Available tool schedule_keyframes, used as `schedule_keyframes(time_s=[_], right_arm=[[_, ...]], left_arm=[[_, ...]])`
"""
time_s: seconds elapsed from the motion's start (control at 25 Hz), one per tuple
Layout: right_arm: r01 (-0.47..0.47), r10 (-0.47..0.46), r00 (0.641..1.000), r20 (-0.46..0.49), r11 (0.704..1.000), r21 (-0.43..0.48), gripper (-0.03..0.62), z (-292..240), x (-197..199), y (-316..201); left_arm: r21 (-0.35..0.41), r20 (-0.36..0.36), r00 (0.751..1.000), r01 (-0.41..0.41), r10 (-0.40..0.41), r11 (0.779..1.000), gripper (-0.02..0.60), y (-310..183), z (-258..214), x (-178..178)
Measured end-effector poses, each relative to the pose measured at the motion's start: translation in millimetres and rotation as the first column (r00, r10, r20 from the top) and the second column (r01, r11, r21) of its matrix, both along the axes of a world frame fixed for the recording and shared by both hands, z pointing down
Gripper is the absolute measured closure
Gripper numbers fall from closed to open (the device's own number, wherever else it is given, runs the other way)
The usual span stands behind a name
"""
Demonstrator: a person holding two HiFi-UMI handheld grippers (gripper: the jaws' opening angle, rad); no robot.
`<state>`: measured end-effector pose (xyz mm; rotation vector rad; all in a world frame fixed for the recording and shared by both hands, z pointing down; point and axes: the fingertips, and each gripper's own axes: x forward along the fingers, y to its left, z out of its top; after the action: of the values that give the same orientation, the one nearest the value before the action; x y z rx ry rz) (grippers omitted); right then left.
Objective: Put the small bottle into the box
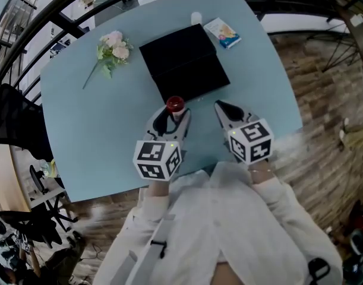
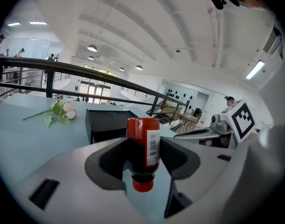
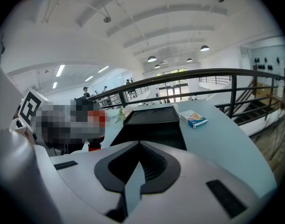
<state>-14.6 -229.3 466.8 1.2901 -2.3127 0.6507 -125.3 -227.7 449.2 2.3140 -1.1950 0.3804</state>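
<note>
Pale blue table (image 1: 86,135) with a black box (image 1: 184,64), a flower sprig (image 1: 111,49) and a small blue packet (image 1: 223,32)

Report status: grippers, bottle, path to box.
Left gripper shut on small bottle, cap down. Right gripper shut, empty. Black box just ahead on table; nothing between.

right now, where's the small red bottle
The small bottle is held cap-down between the jaws of the left gripper, mid-frame in the head view, just short of the black box's near edge.
</note>
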Motion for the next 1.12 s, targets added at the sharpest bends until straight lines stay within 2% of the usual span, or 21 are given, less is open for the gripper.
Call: schedule_keyframes(time_s=[0.2,0.56,0.8,0.96,1.12], right_arm=[[0.019,-0.019,1.000,0.006,1.000,-0.021,0.591,3,8,-12],[0.078,-0.077,0.997,0.026,0.996,-0.043,0.591,6,5,-32],[0.157,-0.154,0.987,0.041,0.982,-0.108,0.591,20,-3,-36],[0.188,-0.184,0.982,0.037,0.968,-0.166,0.591,30,-4,-33],[0.209,-0.214,0.977,-0.013,0.963,-0.170,0.591,36,1,-35]], left_arm=[[-0.019,0.013,1.000,0.007,-0.007,1.000,0.368,-9,1,8],[-0.043,0.097,0.995,-0.032,0.036,0.999,0.368,-30,2,20],[-0.060,0.203,0.971,-0.114,0.124,0.992,0.368,-42,10,23],[-0.065,0.232,0.962,-0.132,0.144,0.989,0.368,-50,9,23],[-0.069,0.268,0.949,-0.153,0.166,0.986,0.368,-59,8,25]])
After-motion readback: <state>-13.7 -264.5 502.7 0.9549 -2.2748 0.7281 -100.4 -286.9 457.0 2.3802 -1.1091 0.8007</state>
